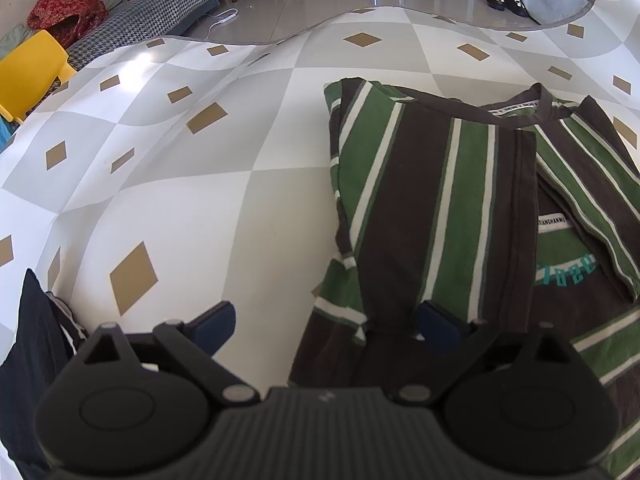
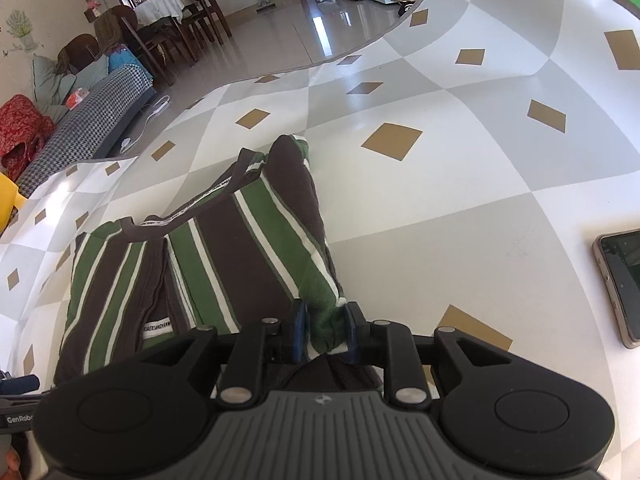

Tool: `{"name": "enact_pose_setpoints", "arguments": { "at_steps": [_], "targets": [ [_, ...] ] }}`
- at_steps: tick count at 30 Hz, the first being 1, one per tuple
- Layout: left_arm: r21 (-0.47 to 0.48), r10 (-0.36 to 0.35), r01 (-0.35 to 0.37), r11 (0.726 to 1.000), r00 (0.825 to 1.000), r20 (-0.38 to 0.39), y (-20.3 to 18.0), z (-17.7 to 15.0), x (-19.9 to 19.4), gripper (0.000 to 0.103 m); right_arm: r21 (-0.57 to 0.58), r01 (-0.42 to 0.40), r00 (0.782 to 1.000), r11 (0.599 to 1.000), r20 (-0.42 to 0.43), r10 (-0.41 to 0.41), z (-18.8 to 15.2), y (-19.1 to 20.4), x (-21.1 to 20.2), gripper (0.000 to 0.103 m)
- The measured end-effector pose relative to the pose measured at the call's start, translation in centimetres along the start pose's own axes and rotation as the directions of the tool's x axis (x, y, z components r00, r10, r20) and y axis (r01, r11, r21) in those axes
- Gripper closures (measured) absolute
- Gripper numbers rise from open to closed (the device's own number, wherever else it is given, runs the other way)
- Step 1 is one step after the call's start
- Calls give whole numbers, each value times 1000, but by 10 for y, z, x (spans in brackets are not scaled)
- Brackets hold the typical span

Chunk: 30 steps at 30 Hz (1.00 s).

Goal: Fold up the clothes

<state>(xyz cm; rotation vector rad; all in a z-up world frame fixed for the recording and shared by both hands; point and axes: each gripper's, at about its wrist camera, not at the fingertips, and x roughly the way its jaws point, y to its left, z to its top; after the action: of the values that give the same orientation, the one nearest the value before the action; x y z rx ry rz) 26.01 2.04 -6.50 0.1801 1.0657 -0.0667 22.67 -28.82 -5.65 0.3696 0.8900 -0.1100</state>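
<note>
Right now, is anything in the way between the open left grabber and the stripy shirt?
Nothing visible is. The left gripper hangs wide open right at the striped shirt, one fingertip over the cloth, the other over the bare checkered mat. No object lies between them.
</note>
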Motion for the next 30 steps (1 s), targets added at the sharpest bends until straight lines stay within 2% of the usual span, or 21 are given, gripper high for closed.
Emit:
{"name": "enact_pose_setpoints", "arguments": {
  "at_steps": [6, 11, 12, 15, 16, 23, 30],
  "targets": [
    [-4, -5, 5, 1000, 1000, -3, 1, 0, 1, 4, -30, 11, 999, 999, 33, -10, 1, 2, 3, 72],
    [-4, -6, 6, 1000, 1000, -2, 2, 0, 1, 4, -71, 25, 998, 997, 56, -21, 0, 8, 6, 71],
    [-3, -6, 6, 1000, 1000, -2, 2, 0, 1, 3, -82, 26, 998, 996, 59, -21, -1, 9, 7, 72],
    [-1, -5, 5, 1000, 1000, -1, 2, -1, 2, 3, -110, 19, 999, 994, 51, -13, -2, 15, 8, 91],
    [-1, -5, 5, 1000, 1000, -1, 2, -1, 2, 3, -105, 10, 999, 994, 46, -5, -2, 15, 8, 93],
    [-7, -4, 4, 1000, 1000, -9, 3, 0, 1, 2, -126, 19, 995, 992, 98, -7, 1, 29, -7, 94],
    [-12, 3, -3, 1000, 1000, -15, 8, -1, -3, 2, -194, 18, 985, 981, 170, 16, 4, 58, -32, 94]
  ]
}}
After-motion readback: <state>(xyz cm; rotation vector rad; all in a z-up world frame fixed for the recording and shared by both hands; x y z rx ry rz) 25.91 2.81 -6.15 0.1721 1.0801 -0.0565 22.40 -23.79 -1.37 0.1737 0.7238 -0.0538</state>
